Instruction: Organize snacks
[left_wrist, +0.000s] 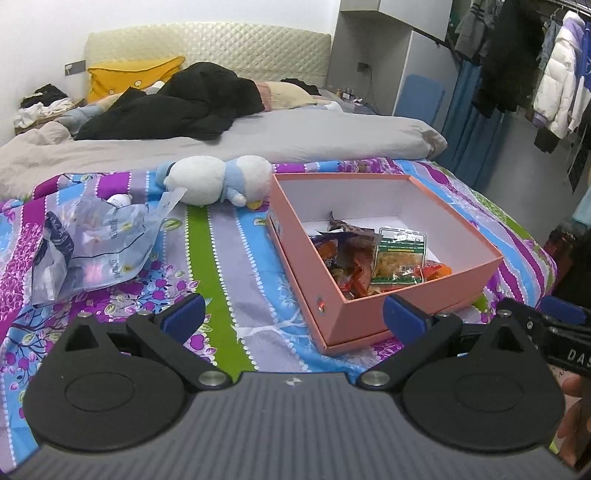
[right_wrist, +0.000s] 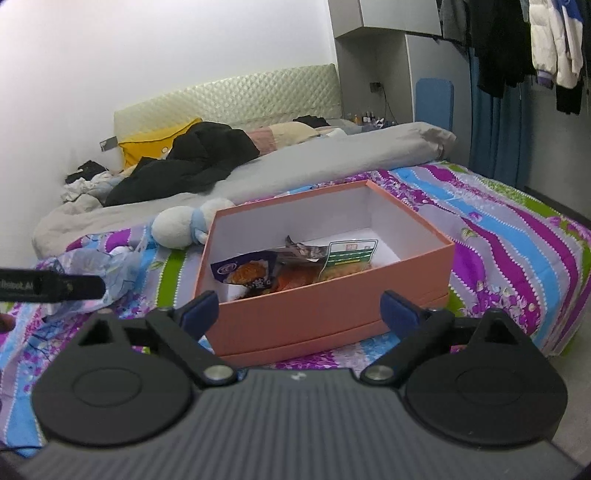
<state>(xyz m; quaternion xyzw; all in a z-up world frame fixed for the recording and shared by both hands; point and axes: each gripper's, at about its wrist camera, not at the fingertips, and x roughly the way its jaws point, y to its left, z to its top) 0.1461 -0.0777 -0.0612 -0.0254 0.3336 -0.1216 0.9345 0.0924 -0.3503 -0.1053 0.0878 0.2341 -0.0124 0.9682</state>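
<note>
A pink open box (left_wrist: 369, 314) (right_wrist: 325, 314) sits on the striped bedspread. Inside lie several snack packets: a green-and-yellow packet (left_wrist: 399, 258) (right_wrist: 347, 264), an orange-red packet (left_wrist: 351, 262) and a purple-topped packet (right_wrist: 251, 275). My left gripper (left_wrist: 293, 315) is open and empty, low over the bedspread just left of the box's near corner. My right gripper (right_wrist: 297, 308) is open and empty, just in front of the box's near wall. A crumpled clear plastic bag (left_wrist: 92, 243) (right_wrist: 96, 266) lies left of the box.
A white and blue plush toy (left_wrist: 218, 179) (right_wrist: 184, 227) lies behind the box's left side. A grey duvet (left_wrist: 258, 136) and black clothes (left_wrist: 177, 103) cover the far bed. Hanging clothes (left_wrist: 554, 74) are at the right. The bedspread (left_wrist: 229, 266) stretches between bag and box.
</note>
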